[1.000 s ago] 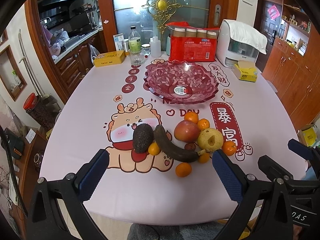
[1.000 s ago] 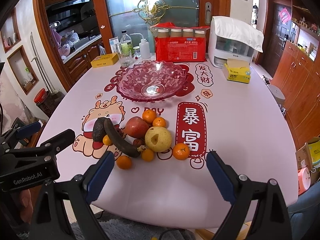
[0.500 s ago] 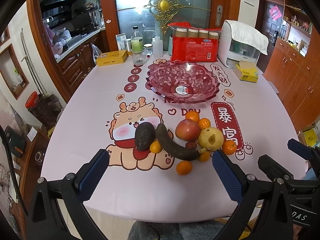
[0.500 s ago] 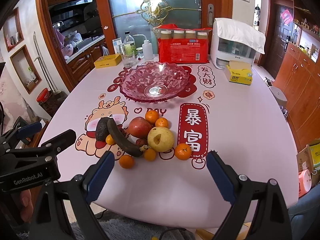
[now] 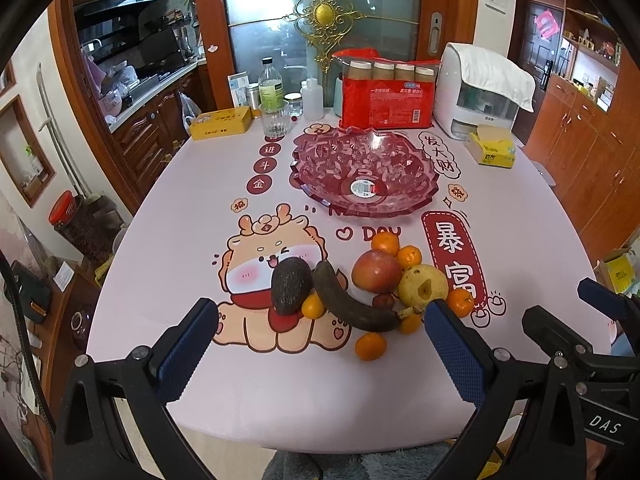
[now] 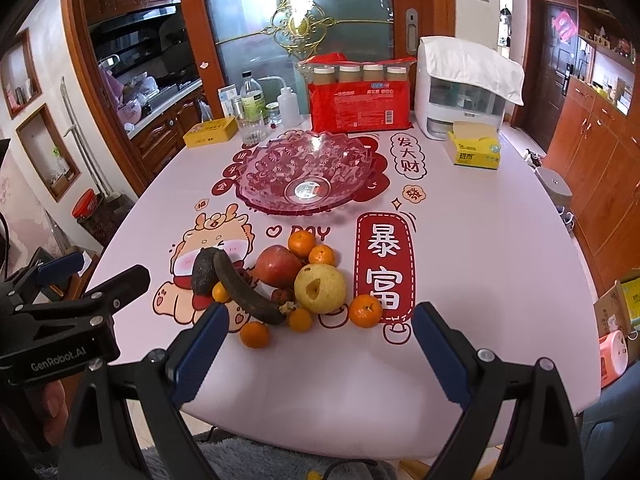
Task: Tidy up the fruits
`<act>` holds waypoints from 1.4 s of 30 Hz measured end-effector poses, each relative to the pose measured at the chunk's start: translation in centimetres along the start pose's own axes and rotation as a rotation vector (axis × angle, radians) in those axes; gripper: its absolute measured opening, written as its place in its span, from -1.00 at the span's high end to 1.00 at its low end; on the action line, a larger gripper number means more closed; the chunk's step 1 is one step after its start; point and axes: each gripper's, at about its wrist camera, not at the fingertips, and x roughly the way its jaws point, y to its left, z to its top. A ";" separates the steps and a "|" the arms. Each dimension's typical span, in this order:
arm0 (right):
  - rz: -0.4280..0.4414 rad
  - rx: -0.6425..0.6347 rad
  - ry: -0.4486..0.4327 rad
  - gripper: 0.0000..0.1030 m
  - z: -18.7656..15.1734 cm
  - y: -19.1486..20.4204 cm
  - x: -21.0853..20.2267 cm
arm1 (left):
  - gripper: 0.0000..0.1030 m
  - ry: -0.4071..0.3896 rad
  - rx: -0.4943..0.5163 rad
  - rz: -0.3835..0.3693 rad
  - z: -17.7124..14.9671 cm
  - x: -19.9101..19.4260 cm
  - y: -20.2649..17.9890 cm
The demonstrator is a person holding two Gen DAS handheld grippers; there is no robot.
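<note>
1. On the bench (image 5: 192, 208), the glass bowl (image 5: 364, 168) sits empty behind the fruit, likely the destination.
2. Fruit lies heaped in front: apple (image 5: 376, 271), pear (image 5: 422, 290), blackened banana (image 5: 352, 306), avocado (image 5: 291, 285), small oranges.
3. Left claw (image 5: 320, 350) and right claw (image 6: 320, 350) both gape wide near the bench's front edge, holding nothing, seemingly poised for a first pick.

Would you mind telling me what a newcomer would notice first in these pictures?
Probably the fruit pile near the table's front edge: a blackened banana between an avocado and a red apple. Behind it sits an empty red glass bowl; both the left gripper and right gripper are open.
</note>
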 end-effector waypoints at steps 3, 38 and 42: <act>-0.010 0.011 -0.006 -0.82 0.4 0.6 0.2 | -0.99 0.002 0.012 -0.010 1.1 0.5 0.4; -0.152 0.198 0.249 -0.74 1.9 3.9 10.2 | -0.99 0.265 0.132 -0.104 4.5 17.0 10.5; -0.146 0.234 0.292 -0.58 1.1 3.1 11.9 | -0.99 0.285 0.180 -0.134 3.7 19.1 10.2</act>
